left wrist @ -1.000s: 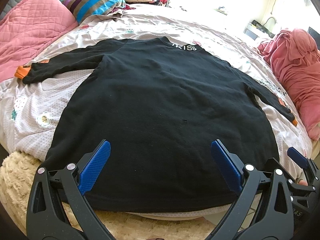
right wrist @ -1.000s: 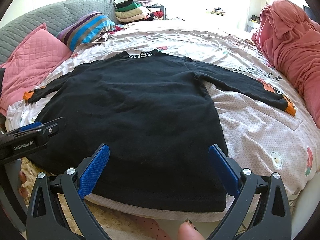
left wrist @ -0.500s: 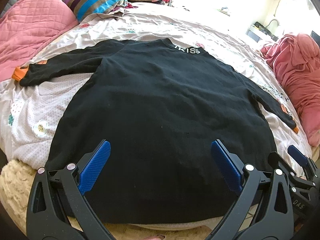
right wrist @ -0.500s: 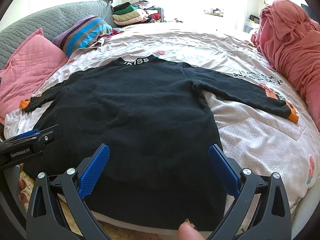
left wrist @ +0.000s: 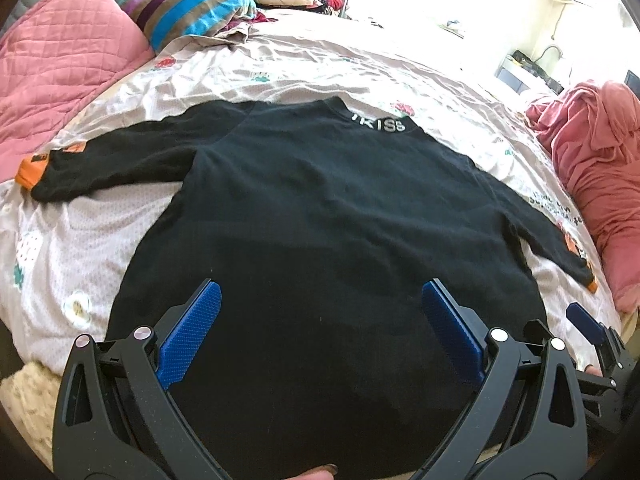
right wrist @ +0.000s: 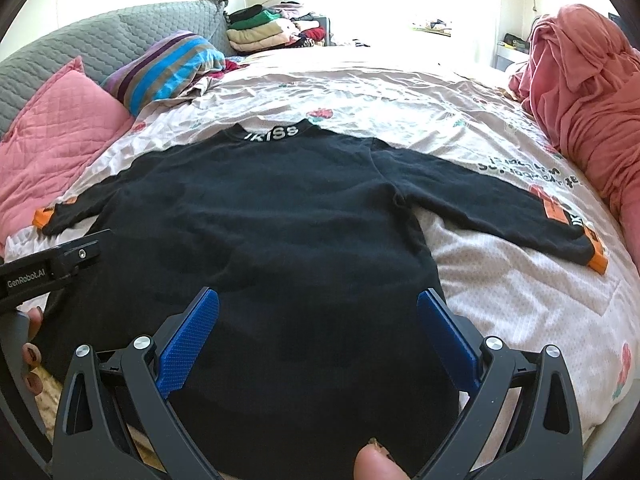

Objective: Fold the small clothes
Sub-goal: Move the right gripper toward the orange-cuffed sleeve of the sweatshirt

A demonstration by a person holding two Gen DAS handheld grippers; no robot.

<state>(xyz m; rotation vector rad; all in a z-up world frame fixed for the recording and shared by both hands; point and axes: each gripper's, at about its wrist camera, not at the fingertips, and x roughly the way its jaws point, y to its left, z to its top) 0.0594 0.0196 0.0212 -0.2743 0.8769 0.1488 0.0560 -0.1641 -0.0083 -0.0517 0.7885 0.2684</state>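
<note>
We find the black sweater (right wrist: 256,240) lying flat and face down on the bed (right wrist: 520,300), collar to the far side, both sleeves spread outward with their orange cuffs showing, and no fold yet made, so we judge the task to be at its opening step. The left gripper (left wrist: 320,320) and the right gripper (right wrist: 318,318) both hover over the near hem with jaws wide and holding nothing (the fabric lies beneath them, untouched as far as we can tell). The next move, in our judgement, calls for each gripper to descend and close on a hem corner or a sleeve, taking one clean layer so the first fold lands square.
</note>
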